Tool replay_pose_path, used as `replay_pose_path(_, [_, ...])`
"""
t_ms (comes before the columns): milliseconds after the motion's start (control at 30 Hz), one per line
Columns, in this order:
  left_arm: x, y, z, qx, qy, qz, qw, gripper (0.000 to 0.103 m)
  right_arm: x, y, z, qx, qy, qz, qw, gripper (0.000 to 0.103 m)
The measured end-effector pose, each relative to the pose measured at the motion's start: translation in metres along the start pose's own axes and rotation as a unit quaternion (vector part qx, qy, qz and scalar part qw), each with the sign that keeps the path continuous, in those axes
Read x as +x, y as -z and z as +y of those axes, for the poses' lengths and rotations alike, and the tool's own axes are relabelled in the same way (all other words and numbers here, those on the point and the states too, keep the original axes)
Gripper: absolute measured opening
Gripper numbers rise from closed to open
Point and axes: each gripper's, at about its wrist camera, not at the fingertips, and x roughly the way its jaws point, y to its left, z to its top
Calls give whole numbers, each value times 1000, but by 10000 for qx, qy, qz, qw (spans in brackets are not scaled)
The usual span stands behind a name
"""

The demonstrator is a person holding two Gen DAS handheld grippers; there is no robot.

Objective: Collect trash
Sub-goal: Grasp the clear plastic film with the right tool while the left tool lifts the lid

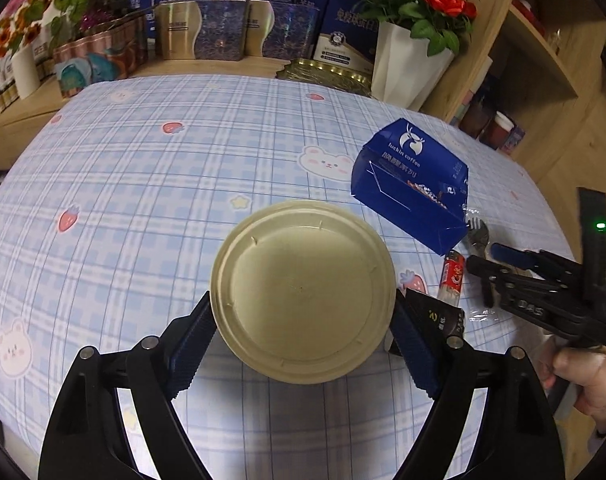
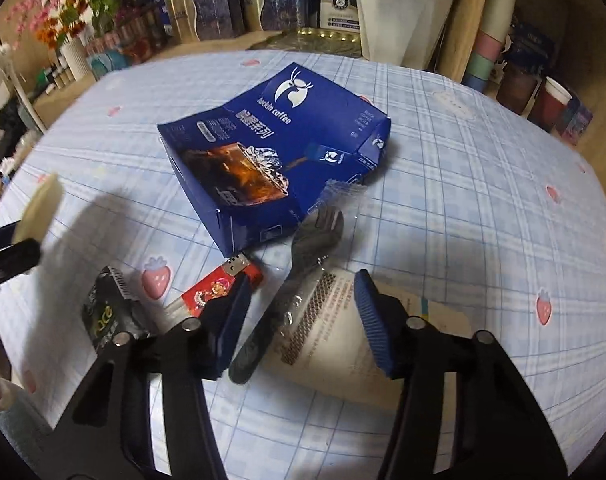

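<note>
We read "luckin coffee" in white beside a deer-head logo on the blue carton (image 2: 279, 148) lying on the worktop. The black sachet (image 2: 107, 312) carries green letters, partly legible as "ace". The right tool (image 1: 479, 268) bears "DAS" on its black body.

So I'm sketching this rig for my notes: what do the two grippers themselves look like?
Both match: the left gripper and right gripper have glossy black linkage arms joined by silver round pins, ending in dark blue ribbed pads. The right one's body bears pale lettering and a small green light.
</note>
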Motion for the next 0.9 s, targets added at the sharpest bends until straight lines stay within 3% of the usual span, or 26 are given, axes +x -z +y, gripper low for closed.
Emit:
replay_pose_path(100, [-8,3,1,-17,19,-68,10000,82,5,-2,6,-263,270,93,9992,29])
replay_pose_path(167, [-14,4,1,-25,39,-119,9999,82,4,-1,4,-233,196,111,9995,16])
replay_pose_path(333, [-25,8,0,-16,57,-210,9998,82,-14,5,-2,27,-53,-136,9999,7])
replay_pose_path(700, [-58,16,-12,113,104,-404,9991,82,-72,21,-7,554,-582,-792,9936,7])
replay_pose_path(900, [-81,28,-18,174,147,-494,9985,82,-108,46,2,602,-895,-1197,9869,7])
